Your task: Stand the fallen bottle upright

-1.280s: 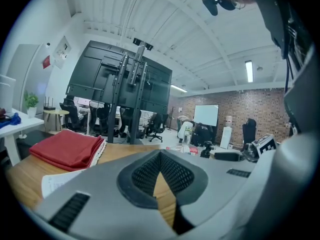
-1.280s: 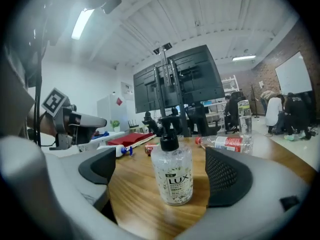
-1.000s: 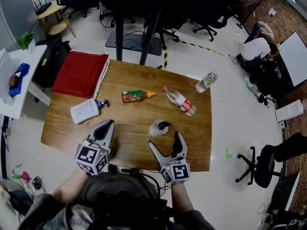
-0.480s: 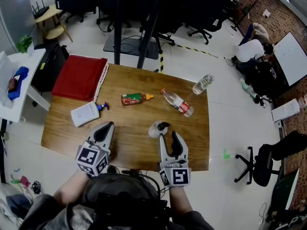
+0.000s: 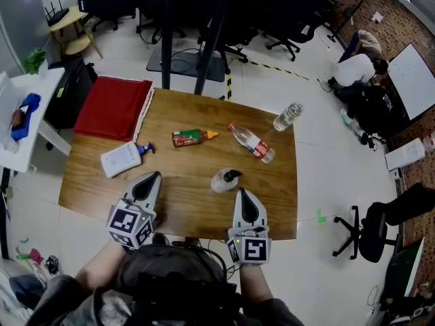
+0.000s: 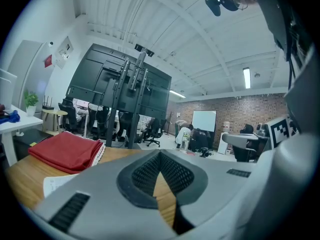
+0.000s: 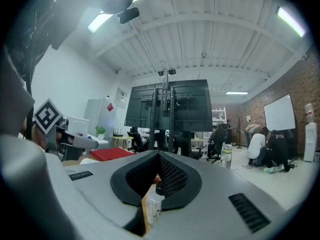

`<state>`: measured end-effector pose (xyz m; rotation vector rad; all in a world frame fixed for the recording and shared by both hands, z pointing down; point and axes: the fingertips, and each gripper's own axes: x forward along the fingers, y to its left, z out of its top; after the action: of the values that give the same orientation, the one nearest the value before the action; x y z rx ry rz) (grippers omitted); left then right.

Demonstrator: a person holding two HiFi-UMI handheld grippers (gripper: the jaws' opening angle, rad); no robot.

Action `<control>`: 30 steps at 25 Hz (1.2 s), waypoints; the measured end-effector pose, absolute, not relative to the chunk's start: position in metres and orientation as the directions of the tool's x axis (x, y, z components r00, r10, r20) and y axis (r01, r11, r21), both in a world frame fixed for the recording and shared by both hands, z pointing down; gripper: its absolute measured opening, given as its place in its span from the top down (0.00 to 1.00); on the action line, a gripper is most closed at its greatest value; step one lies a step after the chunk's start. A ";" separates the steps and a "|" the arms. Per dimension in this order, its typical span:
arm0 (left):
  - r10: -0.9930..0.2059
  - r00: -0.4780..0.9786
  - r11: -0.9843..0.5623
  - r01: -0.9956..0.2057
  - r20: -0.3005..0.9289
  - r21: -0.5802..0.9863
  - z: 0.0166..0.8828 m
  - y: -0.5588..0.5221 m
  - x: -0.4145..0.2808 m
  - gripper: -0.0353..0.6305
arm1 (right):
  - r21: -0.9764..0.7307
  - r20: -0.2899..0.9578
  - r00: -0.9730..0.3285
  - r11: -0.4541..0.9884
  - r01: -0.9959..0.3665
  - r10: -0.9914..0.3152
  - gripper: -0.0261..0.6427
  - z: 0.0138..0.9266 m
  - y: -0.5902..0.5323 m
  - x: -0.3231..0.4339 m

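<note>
A small clear bottle with a black cap (image 5: 223,180) stands upright on the wooden table (image 5: 183,182), just beyond my right gripper (image 5: 243,193). That gripper is shut and empty, and the bottle (image 7: 152,206) shows through the slit below its tips (image 7: 159,155). A red-labelled water bottle (image 5: 252,143) and a brown sauce bottle (image 5: 194,137) lie on their sides mid-table. My left gripper (image 5: 151,176) hovers over the near left part of the table, its jaws shut (image 6: 160,155) on nothing.
A white spray bottle with a blue nozzle (image 5: 123,159) lies flat at the left. A folded red cloth (image 5: 113,106) covers the far left corner. An upright water bottle (image 5: 287,117) stands at the far right corner. Office chairs and a stand surround the table.
My right gripper's jaws went from wide open beside the small bottle to shut, and the gripper straightened, pointing at it. The bottle stays standing. The left gripper has not moved.
</note>
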<state>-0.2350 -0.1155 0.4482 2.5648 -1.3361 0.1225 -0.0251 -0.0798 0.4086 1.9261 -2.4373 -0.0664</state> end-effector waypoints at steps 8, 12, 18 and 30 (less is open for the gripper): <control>-0.793 0.578 -0.550 -0.816 0.194 0.180 0.451 -0.113 -0.232 0.92 | 0.060 0.069 -0.213 0.217 -0.974 -0.975 0.96 0.425 -0.081 -0.020; -0.792 0.578 -0.551 -0.815 0.195 0.177 0.451 -0.113 -0.229 0.92 | 0.100 0.089 -0.228 0.237 -0.966 -0.970 0.96 0.429 -0.082 -0.022; -0.791 0.580 -0.553 -0.814 0.197 0.176 0.450 -0.112 -0.223 0.92 | 0.092 0.106 -0.237 0.246 -0.965 -0.966 0.96 0.434 -0.082 -0.019; -0.792 0.573 -0.544 -0.819 0.210 0.182 0.456 -0.118 -0.212 0.92 | 0.086 0.148 -0.229 0.243 -0.966 -0.962 0.96 0.449 -0.087 -0.001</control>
<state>-0.2119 -0.1175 0.4563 2.5474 -1.3334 0.1495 -0.0012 -0.0873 0.4485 1.8343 -2.3374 0.0348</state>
